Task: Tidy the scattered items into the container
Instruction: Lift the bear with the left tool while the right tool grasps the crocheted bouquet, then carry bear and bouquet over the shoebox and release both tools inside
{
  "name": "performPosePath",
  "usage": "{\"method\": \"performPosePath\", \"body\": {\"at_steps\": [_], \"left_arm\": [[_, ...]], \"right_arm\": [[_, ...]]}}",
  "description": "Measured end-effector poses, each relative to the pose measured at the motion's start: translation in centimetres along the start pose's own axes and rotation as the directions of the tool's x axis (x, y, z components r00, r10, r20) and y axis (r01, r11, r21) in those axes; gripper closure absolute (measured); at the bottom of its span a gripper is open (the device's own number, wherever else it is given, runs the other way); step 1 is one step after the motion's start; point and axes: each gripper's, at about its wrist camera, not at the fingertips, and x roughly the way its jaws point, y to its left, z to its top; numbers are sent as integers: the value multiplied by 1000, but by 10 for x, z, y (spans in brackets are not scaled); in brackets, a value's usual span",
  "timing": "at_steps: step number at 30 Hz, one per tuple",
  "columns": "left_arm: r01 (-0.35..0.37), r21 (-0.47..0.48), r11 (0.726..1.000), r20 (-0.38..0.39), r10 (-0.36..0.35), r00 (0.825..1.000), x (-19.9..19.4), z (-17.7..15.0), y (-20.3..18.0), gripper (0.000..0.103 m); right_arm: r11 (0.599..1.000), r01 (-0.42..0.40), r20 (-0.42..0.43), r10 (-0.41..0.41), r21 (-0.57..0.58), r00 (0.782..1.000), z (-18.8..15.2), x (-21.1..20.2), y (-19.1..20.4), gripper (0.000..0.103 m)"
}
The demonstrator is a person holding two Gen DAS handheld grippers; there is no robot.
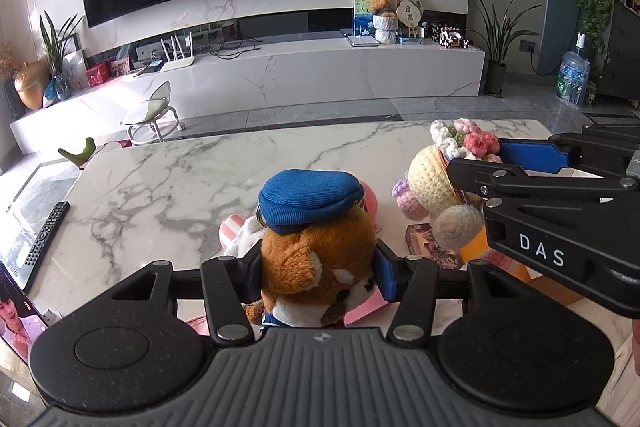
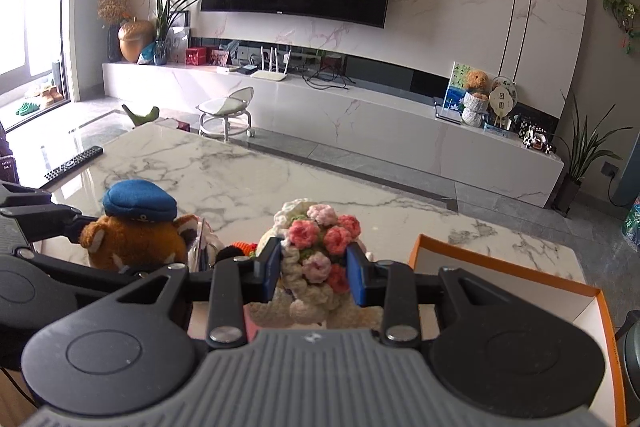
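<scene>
A brown plush fox in a blue corduroy cap is clamped by the left gripper at lower centre, above the white marble table. A crocheted cream doll with pink yarn flowers is pinched by the right gripper at lower centre, left of the orange-rimmed white cardboard box. Both are judged soft, light and squashy, best gripped across the body.

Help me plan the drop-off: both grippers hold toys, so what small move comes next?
Probably swing the right gripper, shut on the crochet doll, rightwards over the orange-edged box and release; that box sits nearest it.
</scene>
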Motion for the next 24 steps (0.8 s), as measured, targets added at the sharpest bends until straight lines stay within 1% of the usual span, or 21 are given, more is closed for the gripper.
{"method": "performPosePath", "body": {"at_steps": [5,10,16,19,24], "left_arm": [[17,28,999,50,-18,999,-20,6,-17,42],[63,59,996,86,-68,994,-27,17,-37,42],[116,144,983,122,-134,983,-22,34,-73,42],[146,170,975,130,-169,977,-16,45,-92,42],[186,205,961,131,-216,968,-2,57,-120,42]], "right_arm": [[999,37,52,-39,22,998,3,-27,-13,66],[994,96,67,-100,53,993,-2,-43,-37,66],[982,171,61,-176,85,982,-9,-53,-74,66],[975,200,50,-206,98,977,-12,-52,-92,66],[968,226,30,-230,106,973,-15,-46,-119,66]]}}
